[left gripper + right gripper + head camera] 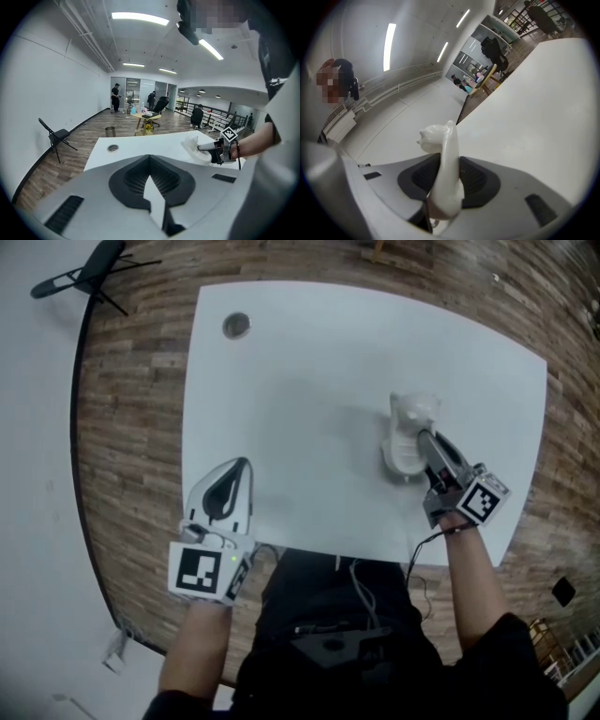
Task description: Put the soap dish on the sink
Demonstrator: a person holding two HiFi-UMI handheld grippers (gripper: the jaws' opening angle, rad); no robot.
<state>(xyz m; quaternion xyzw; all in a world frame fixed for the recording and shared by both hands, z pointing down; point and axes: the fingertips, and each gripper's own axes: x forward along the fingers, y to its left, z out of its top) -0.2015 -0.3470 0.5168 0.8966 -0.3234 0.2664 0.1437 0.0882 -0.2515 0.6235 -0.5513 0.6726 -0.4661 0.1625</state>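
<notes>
1. Your left gripper (244, 465) is nearest, over the near-left corner of the one white table (309, 381). Its two jaws meet at the tips, and nothing lies between them.
2. Your right gripper (424, 437), the second of the two, reaches over the table's right half. Its jaws stand partly apart, clamped on the thin rim of the one soap dish (401, 454).
3. Note the soap dish: white and glossy, with one small animal-shaped figure at its far end. In the right gripper view you see it edge-on, with the rim running between the two pads. It sits over the table's right half, well apart from the left gripper. You cannot tell whether its base touches the tabletop.
4. One round metal fitting (236, 325) is set in the table's far-left corner, well apart from the dish.
5. One black folding chair (84, 276) stands on the wood floor (131, 427) beyond that same corner.
6. In the left gripper view you see one metal bin (109, 131) past the table's far edge. A few people stand further off, too small to count surely.
</notes>
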